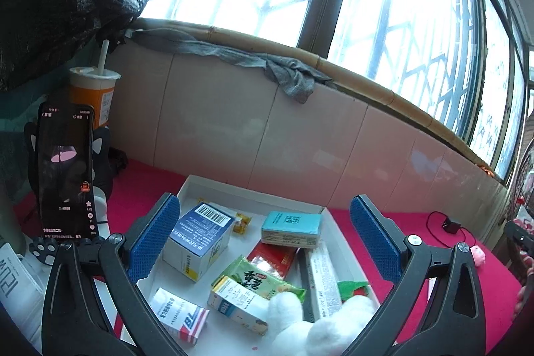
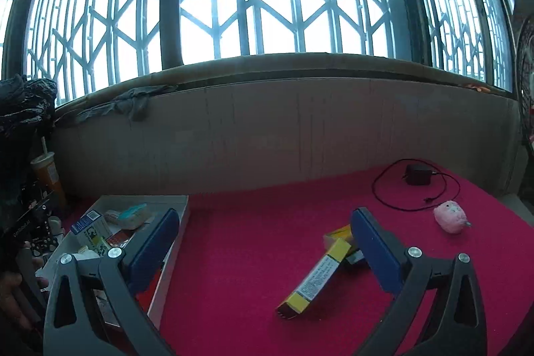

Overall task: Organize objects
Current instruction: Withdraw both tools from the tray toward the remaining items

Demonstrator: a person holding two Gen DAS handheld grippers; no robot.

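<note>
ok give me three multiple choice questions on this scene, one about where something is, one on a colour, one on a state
1. Where does the long yellow-ended box lie?
A. inside the white tray
B. on the red cloth, outside the tray
C. on the window ledge

2. What colour is the small plush toy near the black cable?
A. pink
B. green
C. blue

3. How does the right gripper stand?
A. shut on the long box
B. shut on nothing
C. open, holding nothing

Answers:
1. B, it rests on the red cloth to the right of the white tray.
2. A, the toy is plainly pink against the red cloth.
3. C, its blue pads stand wide apart, and the long box lies on the cloth, not pressed by either pad.
</note>
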